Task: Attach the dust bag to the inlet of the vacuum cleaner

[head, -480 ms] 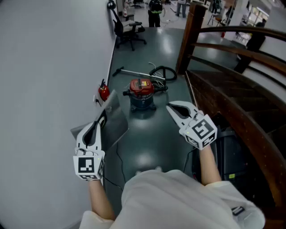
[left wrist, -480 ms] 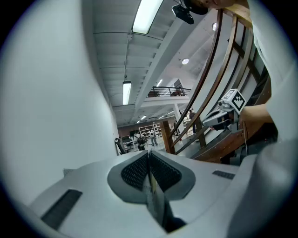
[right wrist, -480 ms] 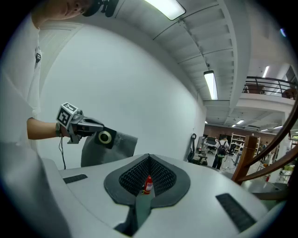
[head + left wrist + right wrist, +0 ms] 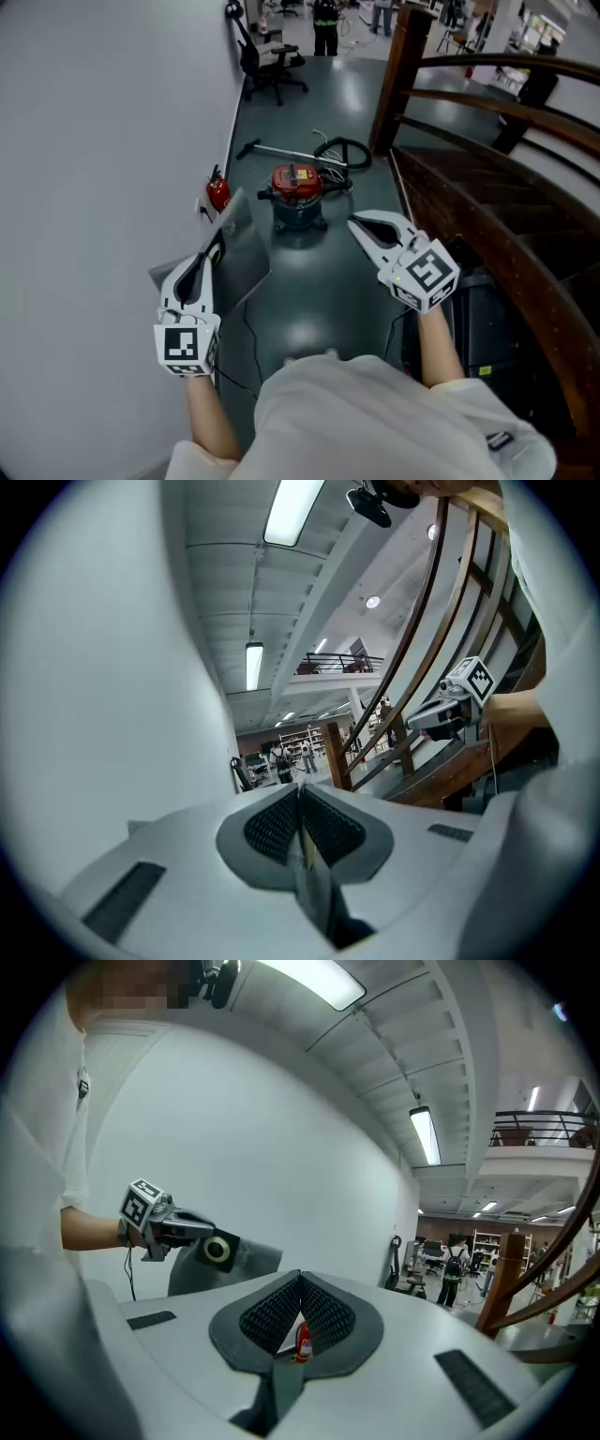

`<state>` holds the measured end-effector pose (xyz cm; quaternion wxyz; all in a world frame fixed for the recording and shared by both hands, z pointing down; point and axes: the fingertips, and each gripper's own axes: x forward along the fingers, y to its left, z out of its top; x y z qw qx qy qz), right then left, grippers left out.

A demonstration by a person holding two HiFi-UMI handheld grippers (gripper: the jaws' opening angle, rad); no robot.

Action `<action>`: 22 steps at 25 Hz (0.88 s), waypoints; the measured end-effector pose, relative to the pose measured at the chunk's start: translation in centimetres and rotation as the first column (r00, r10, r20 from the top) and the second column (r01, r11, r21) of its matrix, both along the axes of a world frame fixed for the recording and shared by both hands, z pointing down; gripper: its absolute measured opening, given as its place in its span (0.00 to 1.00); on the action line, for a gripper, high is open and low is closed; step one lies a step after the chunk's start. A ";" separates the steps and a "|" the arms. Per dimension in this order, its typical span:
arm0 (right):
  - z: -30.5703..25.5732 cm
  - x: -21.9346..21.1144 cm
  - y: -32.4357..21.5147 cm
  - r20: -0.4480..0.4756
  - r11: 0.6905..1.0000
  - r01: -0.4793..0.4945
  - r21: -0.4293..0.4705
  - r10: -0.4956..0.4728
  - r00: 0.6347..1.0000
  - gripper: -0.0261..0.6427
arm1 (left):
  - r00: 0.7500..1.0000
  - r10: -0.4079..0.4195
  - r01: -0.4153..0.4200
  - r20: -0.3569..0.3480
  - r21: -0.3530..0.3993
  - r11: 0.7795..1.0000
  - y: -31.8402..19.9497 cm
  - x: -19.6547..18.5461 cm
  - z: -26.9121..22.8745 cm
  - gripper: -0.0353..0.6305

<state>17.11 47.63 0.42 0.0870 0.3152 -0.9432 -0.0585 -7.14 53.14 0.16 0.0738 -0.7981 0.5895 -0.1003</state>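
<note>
Head view: clamps a grey dust bag (image 4: 242,246) in the left gripper (image 4: 217,244), up off the dark floor (image 4: 319,272) beside the white wall (image 4: 94,141), short of the red vacuum cleaner (image 4: 297,195) standing further ahead. Holds the right gripper (image 4: 357,223) pinched together and empty, to the vacuum cleaner's right.

Left gripper view: nips the bag's thin edge between closed jaws.

Right gripper view: jaws together on nothing; opposite, the bag's round collar (image 4: 217,1249) at the left gripper's tips.
</note>
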 end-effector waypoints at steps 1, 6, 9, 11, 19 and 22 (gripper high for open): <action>0.0 0.0 -0.1 0.005 1.000 0.004 -0.001 -0.004 1.000 0.08 | 1.000 0.000 0.000 0.002 0.001 1.000 -0.1 0.0 0.1 0.09; 0.0 0.5 -0.4 0.019 1.000 0.013 -0.002 -0.013 1.000 0.08 | 1.000 -0.015 0.015 0.010 -0.011 1.000 -0.1 0.0 1.1 0.09; 0.0 0.9 -0.4 0.043 1.000 0.026 -0.008 -0.025 0.999 0.08 | 1.000 -0.017 0.017 0.011 -0.013 1.000 -0.2 0.6 1.3 0.09; 0.4 1.2 -0.5 0.039 0.999 0.029 -0.018 -0.029 0.999 0.08 | 1.000 -0.022 0.022 0.013 -0.019 1.000 -0.4 1.1 1.3 0.09; 1.3 4.1 -2.3 0.031 0.999 0.023 -0.041 -0.022 0.999 0.08 | 0.998 -0.060 0.060 0.017 -0.031 0.998 -1.3 3.0 1.8 0.09; 1.6 5.3 -2.7 0.033 0.999 0.026 -0.048 -0.024 0.999 0.08 | 0.997 -0.076 0.076 0.017 -0.026 0.997 -1.4 3.6 2.3 0.09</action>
